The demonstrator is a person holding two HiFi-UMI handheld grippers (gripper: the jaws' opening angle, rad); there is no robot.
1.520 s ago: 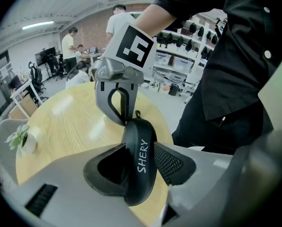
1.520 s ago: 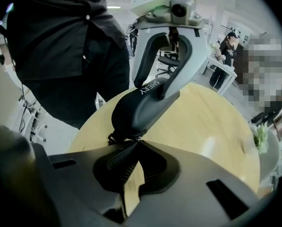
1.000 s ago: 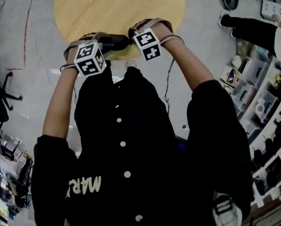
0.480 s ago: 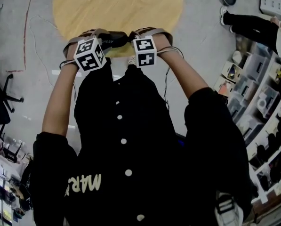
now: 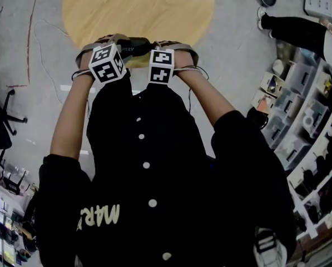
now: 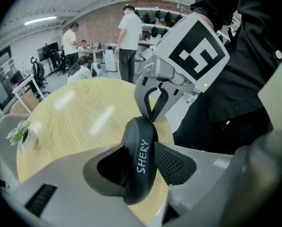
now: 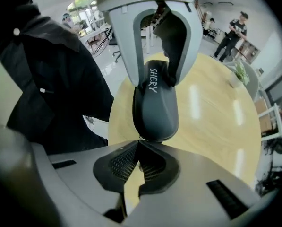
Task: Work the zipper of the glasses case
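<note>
Over table [image 5: 138, 10] edge, glasses case [image 5: 135, 47] (dark), long axis left-right.

Bright, even indoor light falls from overhead; a ceiling strip light [image 6: 40, 21] glows at the upper left of the left gripper view. Pale streaks of glare lie across the wooden surface [image 6: 74, 126] in both gripper views. Those views bulge strongly, with dark corners and a soft nearest foreground. In the head view the black jacket [image 5: 154, 166] shows almost no detail, the edges curve, and the shadows are faint.
</note>
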